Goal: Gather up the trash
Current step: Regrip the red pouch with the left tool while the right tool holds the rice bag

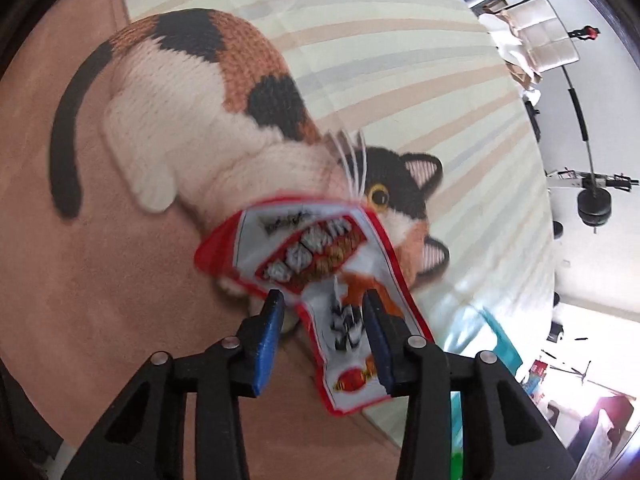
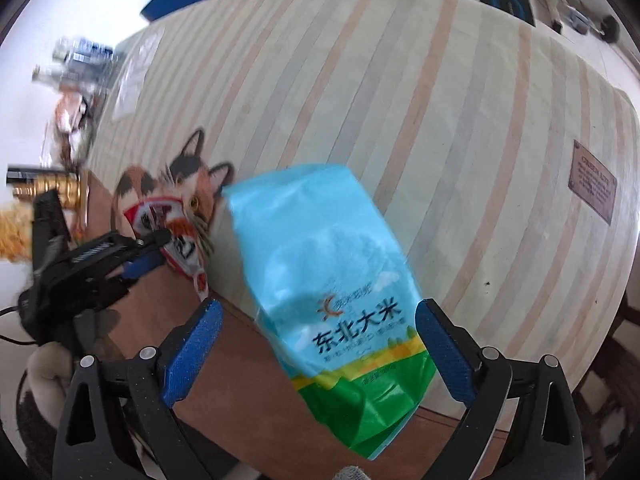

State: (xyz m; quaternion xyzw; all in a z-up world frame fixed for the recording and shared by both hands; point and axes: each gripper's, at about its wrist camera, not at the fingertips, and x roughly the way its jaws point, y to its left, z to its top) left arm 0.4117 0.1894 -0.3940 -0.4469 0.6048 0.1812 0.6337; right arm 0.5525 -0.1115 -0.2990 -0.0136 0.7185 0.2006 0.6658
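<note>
In the left wrist view the left gripper (image 1: 324,300) sits at about 6 o'clock, its blue pads (image 1: 267,344) parted with a gap on the left side, and a red-and-white snack wrapper (image 1: 316,276) runs between them; the wrapper lies against the right pad, but whether it is truly pinched I cannot tell from the blur. The wrapper hangs just in front of the printed calico cat (image 1: 208,120) on the striped tablecloth (image 1: 400,60), covering the cat's chin, with the brown border of the cloth (image 1: 80,280) toward 9 o'clock. In the right wrist view the right gripper (image 2: 320,344) is spread wide, its blue fingers (image 2: 192,352) at 7 and 5 o'clock, and a light blue and green rice bag (image 2: 336,280) lies between them, tilted, its green end toward 6 o'clock; the right finger seems to touch the bag's edge while the left one stands apart from it. At 9 o'clock of this view the left gripper (image 2: 160,240) meets the same wrapper (image 2: 172,232) over the cat print (image 2: 184,184). A small brown label (image 2: 592,180) sits on the cloth at 3 o'clock.
</note>
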